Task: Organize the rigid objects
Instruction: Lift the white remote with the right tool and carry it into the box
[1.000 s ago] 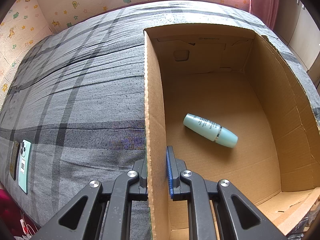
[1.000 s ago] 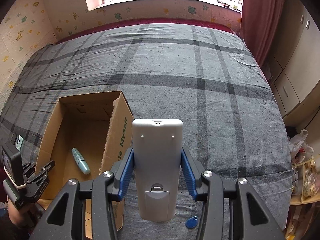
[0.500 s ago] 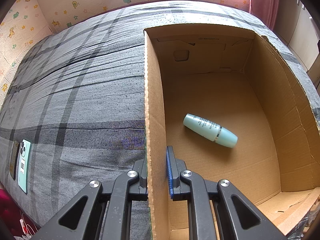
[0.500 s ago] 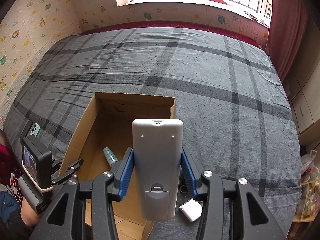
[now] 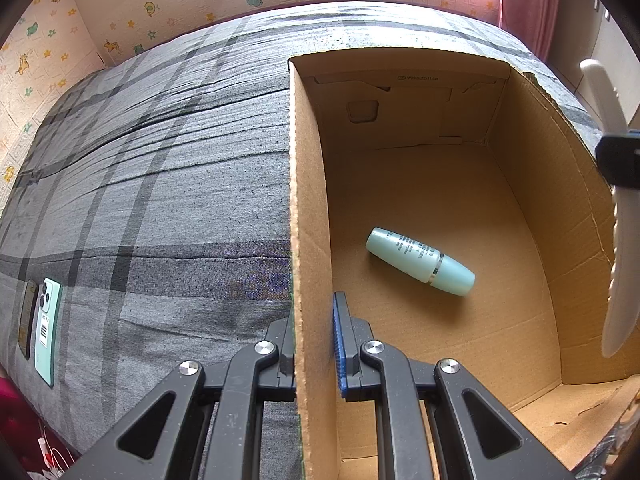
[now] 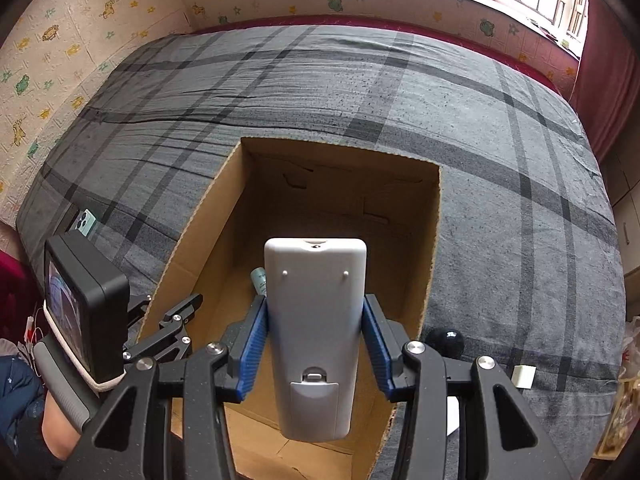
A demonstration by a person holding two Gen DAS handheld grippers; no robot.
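Remote control (image 6: 315, 332), white, back side up, sits clamped between the blue pads of the right gripper (image 6: 315, 344), centre-bottom of the right wrist view; long axis runs along the fingers, pointing up-frame. It hangs over the open cardboard box (image 6: 434, 240), lower centre of that frame, so the drop looks straight down and slightly forward. In the left wrist view the remote shows as a white sliver at the right edge (image 5: 618, 240), above the box's right wall. Teal bottle (image 5: 420, 261) lies on the box floor, long axis diagonal, cap toward lower right; its label print is too small to read. Left gripper (image 5: 314, 344), bottom centre, is pinched narrow on the box's left wall (image 5: 308, 208), steadying it. Right hand is nearer the drop. Small code printed on the far inner wall, unreadable. Phone (image 5: 47, 332) lies at far left on the plaid bedspread (image 5: 160, 200), barcode sticker unreadable.
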